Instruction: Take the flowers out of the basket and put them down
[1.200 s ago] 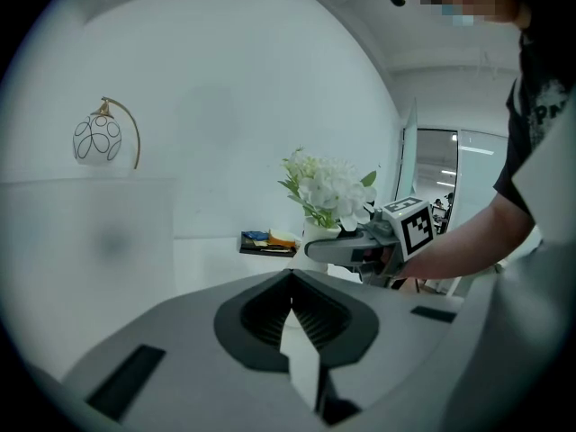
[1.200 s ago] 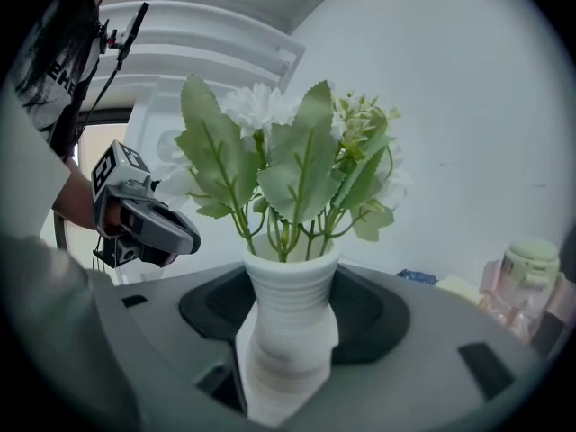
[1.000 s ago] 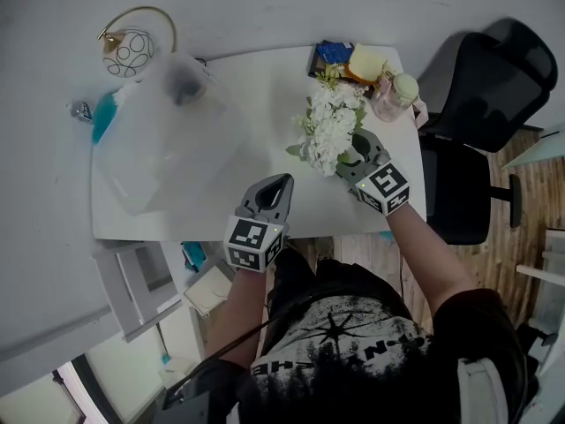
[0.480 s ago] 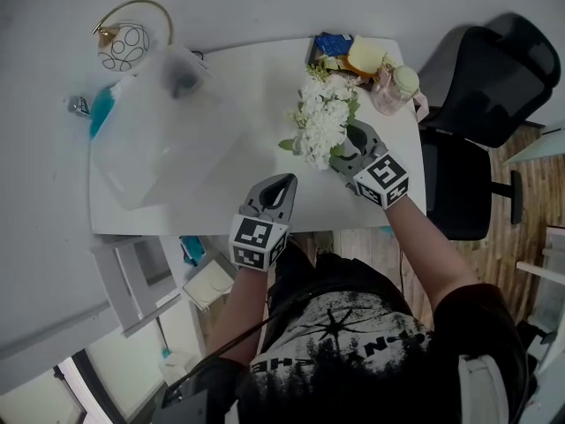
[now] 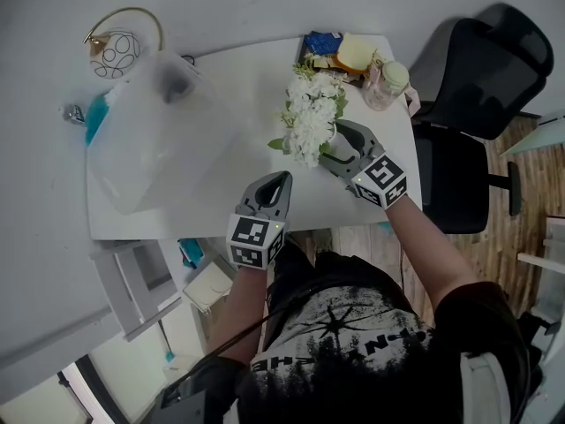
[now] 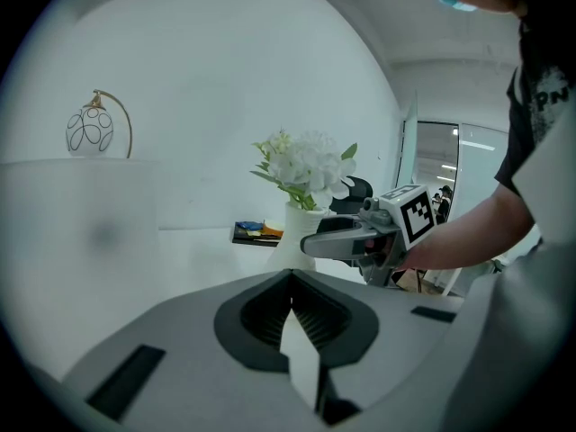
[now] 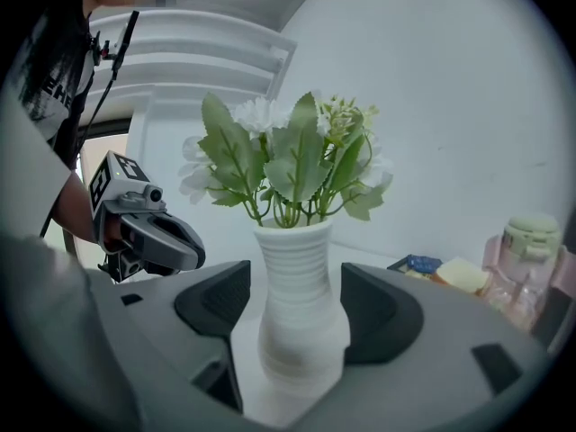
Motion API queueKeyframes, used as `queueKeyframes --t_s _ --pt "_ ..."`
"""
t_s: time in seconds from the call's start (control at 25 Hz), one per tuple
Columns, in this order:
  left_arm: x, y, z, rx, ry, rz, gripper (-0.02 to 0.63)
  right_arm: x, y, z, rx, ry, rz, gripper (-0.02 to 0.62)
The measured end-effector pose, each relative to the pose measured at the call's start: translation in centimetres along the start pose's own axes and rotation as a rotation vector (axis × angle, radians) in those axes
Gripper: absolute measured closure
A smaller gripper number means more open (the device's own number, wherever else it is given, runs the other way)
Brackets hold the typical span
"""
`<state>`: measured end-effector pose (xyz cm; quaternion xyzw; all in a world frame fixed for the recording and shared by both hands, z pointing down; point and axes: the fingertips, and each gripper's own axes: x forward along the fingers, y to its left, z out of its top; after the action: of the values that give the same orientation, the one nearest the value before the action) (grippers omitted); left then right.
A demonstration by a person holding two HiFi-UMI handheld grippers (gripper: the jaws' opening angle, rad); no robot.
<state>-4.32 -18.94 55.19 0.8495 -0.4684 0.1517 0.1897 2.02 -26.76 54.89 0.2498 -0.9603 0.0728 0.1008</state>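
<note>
The right gripper (image 5: 336, 144) has just been opening its jaws; the nine o'clock pad stands clear of the vase (image 7: 300, 306) between them.

White flowers (image 5: 311, 117) on table (image 5: 238, 87), chair (image 5: 481, 69) beside

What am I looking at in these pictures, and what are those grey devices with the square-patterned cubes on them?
A person holds a hand-operated gripper in each hand; there is no robot arm. One picture comes from a camera on the person's head, looking down on a white table. The other two come from cameras riding on each gripper, looking along its jaws. On the table stand a white vase with white flowers, a large see-through plastic bag and a pink bottle. The left gripper is shut and empty. The right gripper is open: its jaws have just been opening, with the vase standing between them, apparently not squeezed.
</note>
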Motion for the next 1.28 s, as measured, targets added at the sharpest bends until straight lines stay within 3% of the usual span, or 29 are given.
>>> queueKeyframes --t_s 0.52,0.8,0.92,1.28 --pt "-0.1 -1.2 0.9 0.026 -0.018 -0.012 0.595 -3.6 -0.2 0.2 -0.032 0.045 -0.035 0.304" --pt "-0.6 -1.9 2.4 0.026 -0.057 -0.011 0.595 -5.5 1.2 1.6 -0.038 0.038 -0.038 0.474" --pt "-0.9 -2.2 3.0 0.032 -0.072 -0.011 0.595 -6.3 1.9 2.2 0.011 0.023 -0.019 0.549" --pt "-2.5 -2.2 4.0 0.028 -0.107 -0.002 0.595 -7.1 3.8 3.1 0.008 0.022 0.011 0.577"
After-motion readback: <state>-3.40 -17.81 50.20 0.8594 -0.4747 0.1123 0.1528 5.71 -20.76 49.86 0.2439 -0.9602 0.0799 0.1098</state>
